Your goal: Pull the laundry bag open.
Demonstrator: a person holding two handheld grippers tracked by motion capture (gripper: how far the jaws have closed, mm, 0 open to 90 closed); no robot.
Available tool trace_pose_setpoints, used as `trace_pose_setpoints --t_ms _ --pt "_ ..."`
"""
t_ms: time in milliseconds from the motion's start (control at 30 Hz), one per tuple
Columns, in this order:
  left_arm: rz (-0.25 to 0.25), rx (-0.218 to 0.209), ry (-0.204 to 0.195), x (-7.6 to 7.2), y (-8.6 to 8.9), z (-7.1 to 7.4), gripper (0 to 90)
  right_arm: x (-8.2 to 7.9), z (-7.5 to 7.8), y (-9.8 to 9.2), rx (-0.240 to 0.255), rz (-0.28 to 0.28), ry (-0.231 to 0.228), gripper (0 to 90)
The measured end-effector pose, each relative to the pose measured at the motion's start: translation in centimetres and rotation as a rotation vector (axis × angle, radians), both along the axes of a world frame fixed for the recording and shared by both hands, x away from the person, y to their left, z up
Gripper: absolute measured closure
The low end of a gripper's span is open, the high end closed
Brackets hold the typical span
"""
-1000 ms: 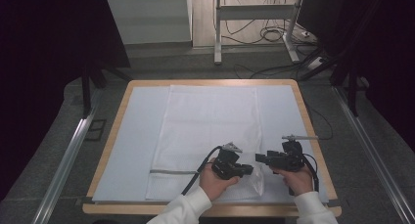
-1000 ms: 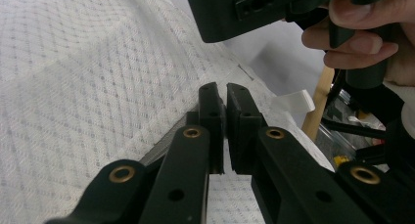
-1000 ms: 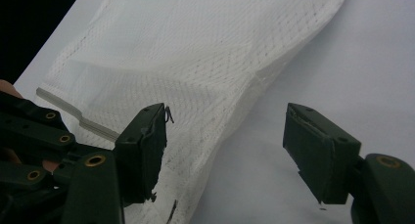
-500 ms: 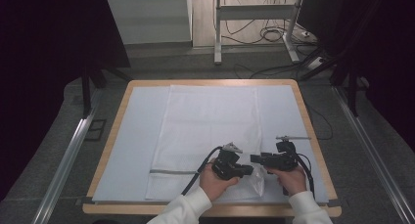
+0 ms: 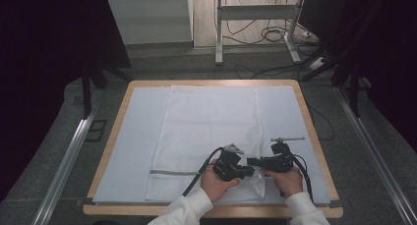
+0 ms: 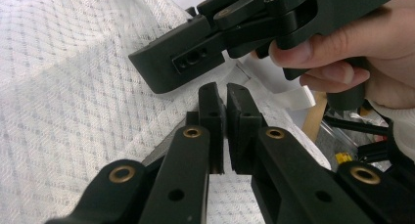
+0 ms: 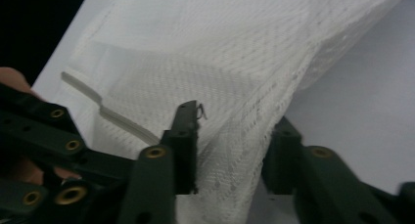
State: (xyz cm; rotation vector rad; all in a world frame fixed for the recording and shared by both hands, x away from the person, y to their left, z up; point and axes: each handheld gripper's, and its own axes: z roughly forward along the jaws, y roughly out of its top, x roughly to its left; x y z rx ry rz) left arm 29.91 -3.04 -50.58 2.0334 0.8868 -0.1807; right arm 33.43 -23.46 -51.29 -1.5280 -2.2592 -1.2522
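The white mesh cloth [image 7: 235, 62] runs past the right gripper view's edges, its lower part hidden behind the claw [image 7: 232, 150].

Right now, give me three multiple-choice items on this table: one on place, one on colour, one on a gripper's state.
1. Where are both grippers working on the white mesh cloth?
A. Its far edge
B. Its near right corner
C. Its left edge

2. What colour is the stripe across the cloth's near end?
A. Grey
B. Red
C. Yellow

3. How do the right gripper's jaws stand?
A. Shut on nothing
B. Open, with cloth between them
C. Pressed flat on the table

Answers:
1. B: in the high view the left gripper and the right one meet at that corner.
2. A: it shows grey in the high view.
3. B: in the right gripper view a wide gap holds a fold of mesh.
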Motion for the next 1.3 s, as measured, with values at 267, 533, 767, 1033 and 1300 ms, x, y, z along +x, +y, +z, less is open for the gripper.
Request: trace_pose_setpoints --t_ms 267,533,767,1033,1300 --pt "0.001 0.0 0.006 0.02 -0.07 -0.26 86.8 -0.11 0.0 0.05 -0.028 0.027 -0.007 86.3" --pt "-0.001 0.004 0.008 0.04 -0.03 -0.45 86.8 -0.2 0.11 0.05 -0.048 0.04 -0.023 86.9" --pt "-0.002 0.004 0.015 0.09 -0.01 -0.63 86.8 -0.2 0.15 0.1 -0.06 0.05 -0.028 87.0" --pt "0.0 0.002 0.017 0.05 0.02 -0.76 86.8 -0.17 0.13 0.01 -0.053 0.053 -0.026 87.1" --pt "0.005 -0.004 0.024 0.04 0.09 -0.93 86.8 -0.16 0.13 -0.07 -0.05 0.055 -0.023 87.1"
